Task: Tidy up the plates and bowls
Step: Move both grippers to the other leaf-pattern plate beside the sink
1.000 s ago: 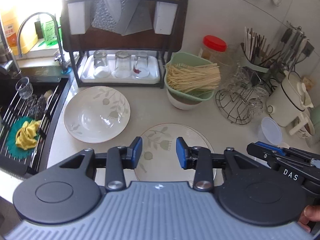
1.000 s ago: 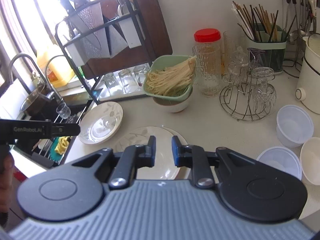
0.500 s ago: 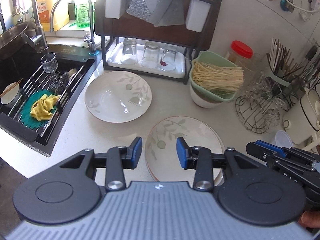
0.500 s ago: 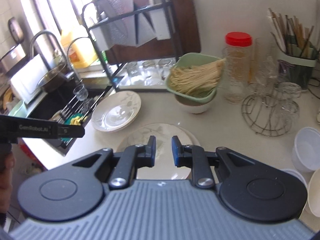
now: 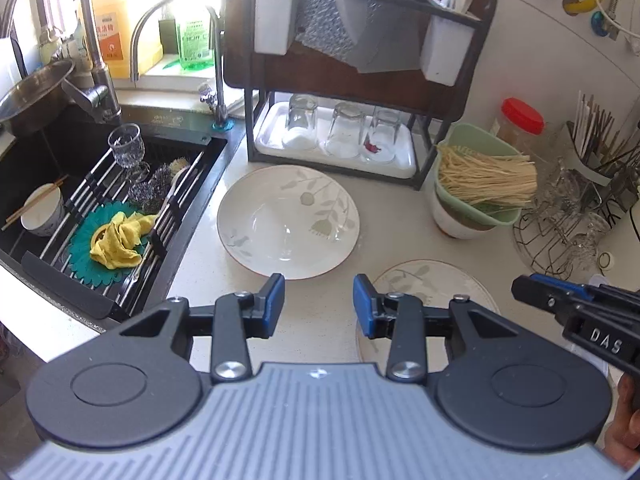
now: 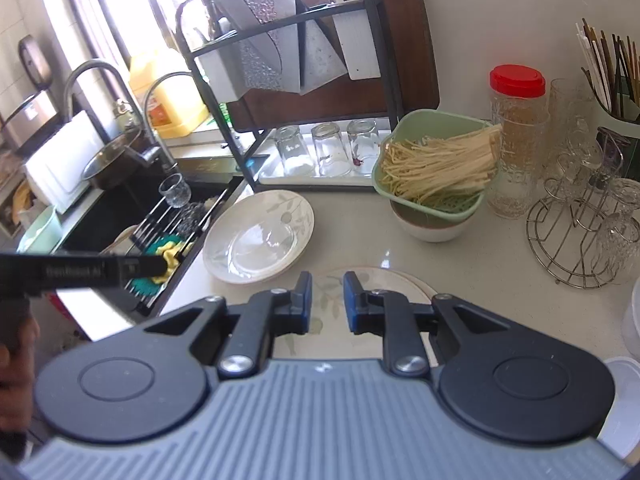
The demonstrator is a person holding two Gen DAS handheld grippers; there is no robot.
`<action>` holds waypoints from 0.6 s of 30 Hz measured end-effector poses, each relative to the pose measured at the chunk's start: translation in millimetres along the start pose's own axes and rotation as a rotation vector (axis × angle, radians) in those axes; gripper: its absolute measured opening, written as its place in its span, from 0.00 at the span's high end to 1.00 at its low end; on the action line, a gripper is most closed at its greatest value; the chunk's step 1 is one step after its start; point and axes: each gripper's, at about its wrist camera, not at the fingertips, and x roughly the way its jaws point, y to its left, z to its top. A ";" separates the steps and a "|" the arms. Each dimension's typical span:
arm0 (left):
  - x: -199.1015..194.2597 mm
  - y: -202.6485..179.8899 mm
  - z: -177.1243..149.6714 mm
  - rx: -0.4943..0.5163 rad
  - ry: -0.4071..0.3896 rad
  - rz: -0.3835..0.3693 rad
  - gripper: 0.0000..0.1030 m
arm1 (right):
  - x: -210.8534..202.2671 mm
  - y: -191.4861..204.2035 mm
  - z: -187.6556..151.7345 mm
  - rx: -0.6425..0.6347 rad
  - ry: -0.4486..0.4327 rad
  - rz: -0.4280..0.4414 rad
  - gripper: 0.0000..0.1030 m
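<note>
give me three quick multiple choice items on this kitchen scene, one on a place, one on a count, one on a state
1. Where does the yellow cloth lie?
A. on the sink rack
B. on the deep plate
C. in the green basket

2. How many glasses stand upside down on the white tray?
A. two
B. three
C. five

3. How is the left gripper?
A. shut on a plate
B. shut on nothing
C. open, holding nothing

Answers:
1. A: the yellow cloth lies on a teal mat over the sink rack.
2. B: three glasses stand in a row on the white tray.
3. C: the left gripper has its jaws apart with bare counter between them, near the deep plate.
</note>
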 end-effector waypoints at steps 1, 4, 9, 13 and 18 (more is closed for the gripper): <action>3.5 5.2 0.8 0.000 0.003 -0.006 0.58 | 3.9 2.0 2.1 0.004 0.002 -0.001 0.79; 14.1 21.3 5.2 0.020 0.005 -0.005 0.58 | 16.2 9.6 6.4 0.013 0.004 -0.003 0.79; 37.6 46.9 14.0 0.030 0.012 -0.029 0.58 | 41.0 20.6 10.9 0.015 0.032 -0.013 0.79; 52.9 60.2 21.8 0.056 -0.003 -0.029 0.58 | 63.5 27.6 14.6 0.024 0.058 -0.028 0.79; 80.4 77.3 32.1 0.051 0.014 -0.048 0.57 | 89.3 37.3 21.1 0.051 0.083 -0.033 0.79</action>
